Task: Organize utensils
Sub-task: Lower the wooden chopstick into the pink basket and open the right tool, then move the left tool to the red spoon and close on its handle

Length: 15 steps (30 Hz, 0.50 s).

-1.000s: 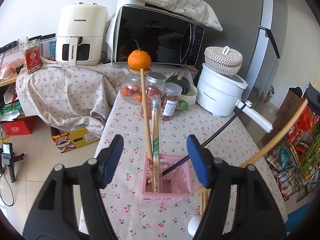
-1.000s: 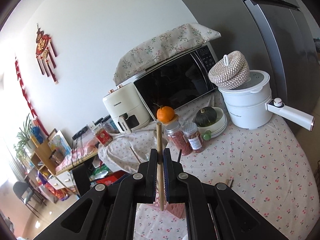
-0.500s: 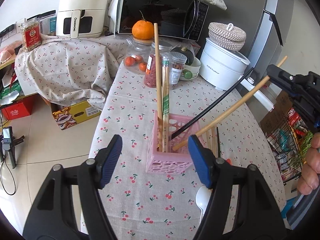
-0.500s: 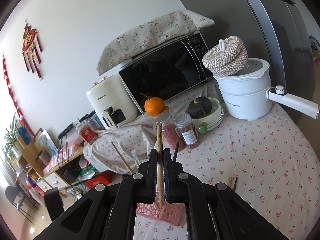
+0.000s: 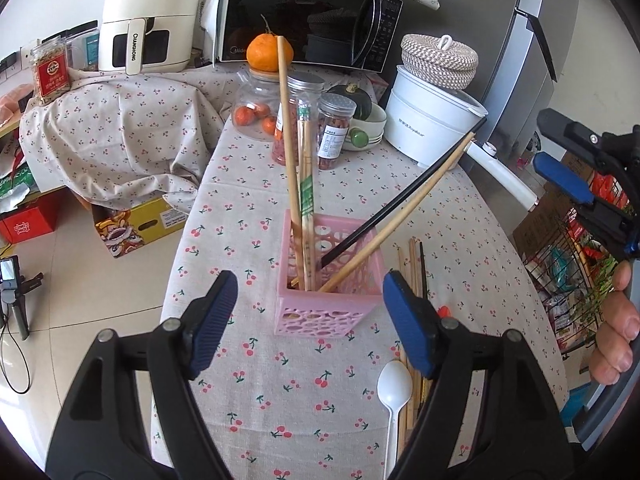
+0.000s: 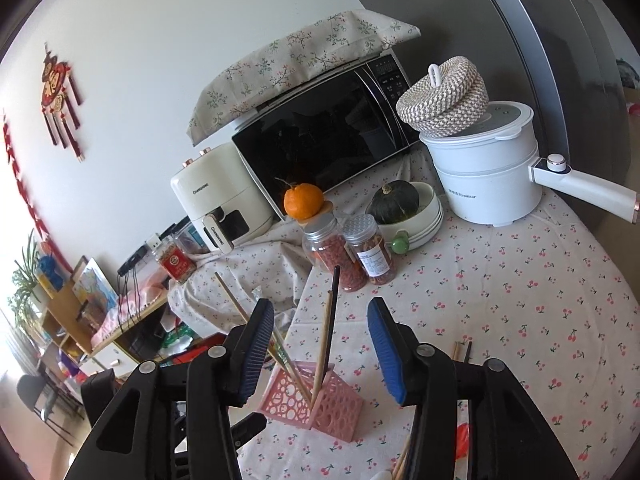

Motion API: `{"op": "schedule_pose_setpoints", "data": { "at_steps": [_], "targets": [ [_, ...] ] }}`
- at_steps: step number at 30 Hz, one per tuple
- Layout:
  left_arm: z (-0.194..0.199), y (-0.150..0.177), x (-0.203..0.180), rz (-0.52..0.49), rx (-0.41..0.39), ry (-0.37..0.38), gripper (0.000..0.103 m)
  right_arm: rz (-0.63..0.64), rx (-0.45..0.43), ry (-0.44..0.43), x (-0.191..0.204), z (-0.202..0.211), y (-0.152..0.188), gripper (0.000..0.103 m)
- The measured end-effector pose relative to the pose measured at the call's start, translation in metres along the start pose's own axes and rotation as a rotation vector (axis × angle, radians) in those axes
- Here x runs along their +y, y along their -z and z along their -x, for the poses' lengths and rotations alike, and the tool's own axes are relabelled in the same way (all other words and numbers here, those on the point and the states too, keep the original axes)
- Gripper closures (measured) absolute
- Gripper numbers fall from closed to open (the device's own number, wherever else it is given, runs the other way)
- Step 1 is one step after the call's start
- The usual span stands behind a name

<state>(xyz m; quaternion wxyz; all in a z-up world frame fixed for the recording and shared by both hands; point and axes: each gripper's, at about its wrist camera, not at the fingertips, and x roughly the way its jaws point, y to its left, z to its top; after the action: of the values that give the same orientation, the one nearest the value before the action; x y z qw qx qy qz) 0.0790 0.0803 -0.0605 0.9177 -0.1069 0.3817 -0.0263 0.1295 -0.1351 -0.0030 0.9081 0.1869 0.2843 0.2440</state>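
A pink perforated basket [image 5: 326, 300] stands on the cherry-print tablecloth and holds several chopsticks: wooden ones, a wrapped pair and a black one. A long wooden chopstick [image 5: 404, 216] leans right out of it beside the black chopstick [image 5: 400, 200]. My left gripper [image 5: 310, 320] is open and empty, just in front of the basket. My right gripper [image 6: 320, 344] is open and empty above the basket [image 6: 316, 402]; it also shows at the right in the left wrist view [image 5: 576, 184]. Loose chopsticks [image 5: 412, 264] and a white plastic spoon [image 5: 394, 392] lie right of the basket.
Behind the basket stand spice jars [image 5: 334, 132], a jar topped with an orange [image 5: 268, 54], a bowl with a squash [image 5: 362, 120], a white electric pot [image 5: 432, 124], a microwave [image 5: 308, 16] and an air fryer [image 5: 148, 20]. The table edge drops off at the left.
My right gripper has opened and let go of the wooden chopstick, which now rests in the pink basket. The left gripper has pulled back and up a little.
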Motion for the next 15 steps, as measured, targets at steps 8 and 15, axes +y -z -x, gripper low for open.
{"op": "schedule_pose_setpoints", "data": {
  "at_steps": [8,15],
  "targets": [
    [0.004,0.008,-0.024,-0.051,0.017,0.027,0.021,0.036,-0.007,0.03,-0.019,0.041,0.0,0.032],
    [-0.005,0.019,-0.052,-0.11,0.084,0.063,0.02,0.056,0.084,0.147,-0.056,0.054,0.01,0.023]
  ]
}}
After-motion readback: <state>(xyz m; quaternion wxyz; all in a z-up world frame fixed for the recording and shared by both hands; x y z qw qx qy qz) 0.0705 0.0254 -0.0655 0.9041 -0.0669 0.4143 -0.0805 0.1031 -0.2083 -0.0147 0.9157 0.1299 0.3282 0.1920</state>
